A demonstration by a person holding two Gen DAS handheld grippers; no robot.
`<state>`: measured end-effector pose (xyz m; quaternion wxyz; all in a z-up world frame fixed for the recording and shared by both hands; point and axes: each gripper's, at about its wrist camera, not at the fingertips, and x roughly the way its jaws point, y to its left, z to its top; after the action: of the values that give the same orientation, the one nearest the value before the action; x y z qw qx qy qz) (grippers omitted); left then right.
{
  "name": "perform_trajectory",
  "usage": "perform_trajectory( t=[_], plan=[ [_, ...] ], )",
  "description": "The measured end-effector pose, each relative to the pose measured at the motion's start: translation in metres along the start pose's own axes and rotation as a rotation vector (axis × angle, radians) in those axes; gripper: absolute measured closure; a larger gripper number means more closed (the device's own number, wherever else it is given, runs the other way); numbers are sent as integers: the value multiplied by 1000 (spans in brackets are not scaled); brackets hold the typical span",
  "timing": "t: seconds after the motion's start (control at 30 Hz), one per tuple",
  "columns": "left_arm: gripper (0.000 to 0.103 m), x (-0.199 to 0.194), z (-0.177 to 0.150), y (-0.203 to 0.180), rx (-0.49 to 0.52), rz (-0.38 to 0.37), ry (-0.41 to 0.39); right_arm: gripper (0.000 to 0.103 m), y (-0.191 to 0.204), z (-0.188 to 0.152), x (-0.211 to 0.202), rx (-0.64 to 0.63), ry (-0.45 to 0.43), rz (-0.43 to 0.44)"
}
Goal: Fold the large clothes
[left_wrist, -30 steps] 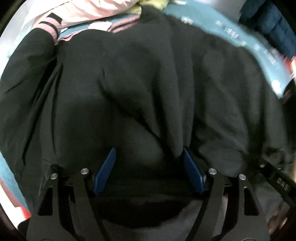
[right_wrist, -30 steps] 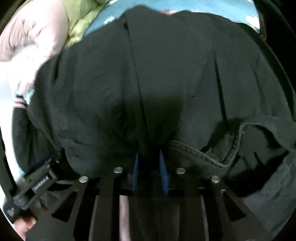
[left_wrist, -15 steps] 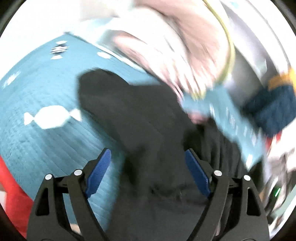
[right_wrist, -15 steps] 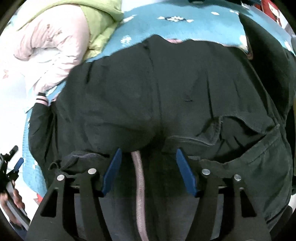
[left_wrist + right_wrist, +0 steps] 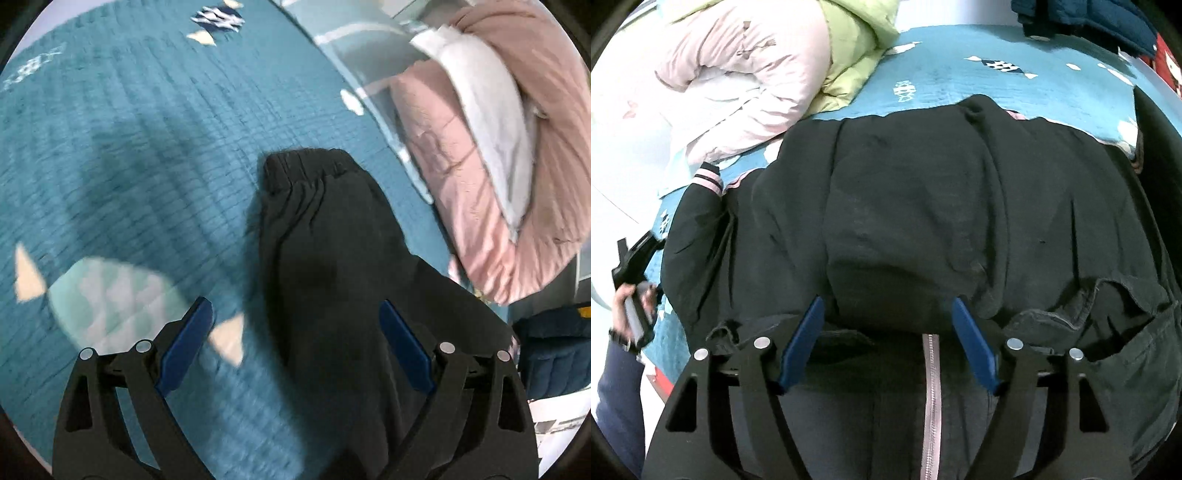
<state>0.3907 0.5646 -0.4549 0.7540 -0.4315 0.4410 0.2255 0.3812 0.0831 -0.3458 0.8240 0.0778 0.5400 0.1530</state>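
A black jacket [image 5: 916, 206] with a pink zipper [image 5: 929, 373] lies spread on the teal bedspread [image 5: 960, 74]. My right gripper [image 5: 886, 303] hovers over its near edge. Its jaws are opening, with a rounded fold of black cloth lying loose between the blue pads [image 5: 801, 339], which do not press on it. My left gripper [image 5: 293, 308] stands wide and still opening over a black sleeve [image 5: 332, 266]. The sleeve's gathered cuff [image 5: 306, 166] lies ahead of the fingertips, and the pads do not press on the sleeve. In the right wrist view the left gripper [image 5: 633, 258] shows at the far left, held in a hand [image 5: 626, 299].
A pink padded jacket [image 5: 480, 177] with a white lining is heaped to the right of the sleeve; it [image 5: 738, 74] lies beside a light green garment [image 5: 857, 48]. A dark blue garment [image 5: 1089, 18] sits at the far right. White fish prints dot the bedspread [image 5: 129, 147].
The left gripper swung off the jacket's body and rolled to stand over the sleeve on the bedspread. The right gripper let go of the black fold, spread its jaws and rose a little.
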Motion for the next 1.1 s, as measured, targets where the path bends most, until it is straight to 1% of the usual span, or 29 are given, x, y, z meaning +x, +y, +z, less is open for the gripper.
perform_trajectory(
  t=[0.03, 0.07, 0.1, 0.13, 0.17, 0.2, 0.23, 0.27, 0.33, 0.4, 0.43, 0.53, 0.57, 0.6, 0.67, 0.7, 0.8, 0.83, 0.87, 0.93, 0.97, 1.0, 1.03, 1.07, 1.1],
  plan=[
    [12, 7, 3, -1, 8, 18, 6, 34, 0, 1, 1, -1, -4, -2],
    [21, 14, 5, 0, 8, 39, 8, 34, -1, 2, 1, 0, -6, -4],
    [33, 14, 5, 1, 27, 60, 8, 34, -2, 4, 2, -1, -10, -8],
    [58, 13, 4, -4, 62, 61, 1, 34, -3, 6, 3, -5, -14, -13],
    [80, 6, -1, -12, 116, 27, -19, 34, -3, 8, 5, -4, -20, -14],
    [82, -1, -5, -18, 154, 32, -44, 34, -5, 10, 6, 0, -33, -6],
    [92, -14, -12, -26, 202, 32, -88, 34, -5, 12, 7, 0, -37, 3],
    [95, -25, -17, -32, 226, 11, -128, 34, -4, 14, 9, 2, -41, 20],
    [96, -61, -31, -48, 280, -46, -212, 34, 2, 18, 13, -1, -45, 62],
    [96, -89, -44, -67, 324, -106, -258, 34, 11, 20, 17, -14, -46, 105],
    [96, -103, -51, -78, 347, -128, -283, 34, 20, 22, 23, -26, -33, 148],
    [96, -140, -72, -112, 432, -194, -347, 34, 43, 23, 31, -47, -20, 225],
    [96, -155, -83, -127, 466, -218, -372, 34, 50, 23, 32, -58, -20, 228],
    [96, -163, -88, -137, 487, -233, -378, 35, 55, 22, 31, -60, -28, 228],
    [96, -181, -111, -169, 558, -294, -396, 35, 52, 19, 25, -29, -56, 214],
    [96, -182, -119, -184, 585, -316, -393, 35, 46, 18, 22, -9, -70, 204],
    [96, -179, -161, -233, 665, -412, -339, 35, 11, 17, 15, 66, -95, 146],
    [96, -175, -177, -247, 688, -436, -312, 35, -9, 17, 10, 95, -102, 118],
    [96, -162, -198, -266, 712, -472, -258, 35, -22, 16, 6, 105, -110, 99],
    [96, -142, -228, -287, 736, -499, -190, 35, -50, 12, -3, 120, -127, 49],
    [96, -128, -249, -298, 765, -499, -157, 35, -62, 9, -6, 126, -129, 25],
    [96, -108, -274, -311, 810, -471, -136, 35, -75, 6, -7, 137, -119, 7],
    [96, -89, -292, -317, 841, -445, -99, 35, -93, 2, -7, 170, -95, -6],
    [96, -67, -307, -320, 858, -421, -40, 35, -110, -2, -9, 209, -89, -14],
    [96, -39, -326, -321, 868, -383, 39, 35, -117, -5, -11, 223, -90, -18]
  ],
)
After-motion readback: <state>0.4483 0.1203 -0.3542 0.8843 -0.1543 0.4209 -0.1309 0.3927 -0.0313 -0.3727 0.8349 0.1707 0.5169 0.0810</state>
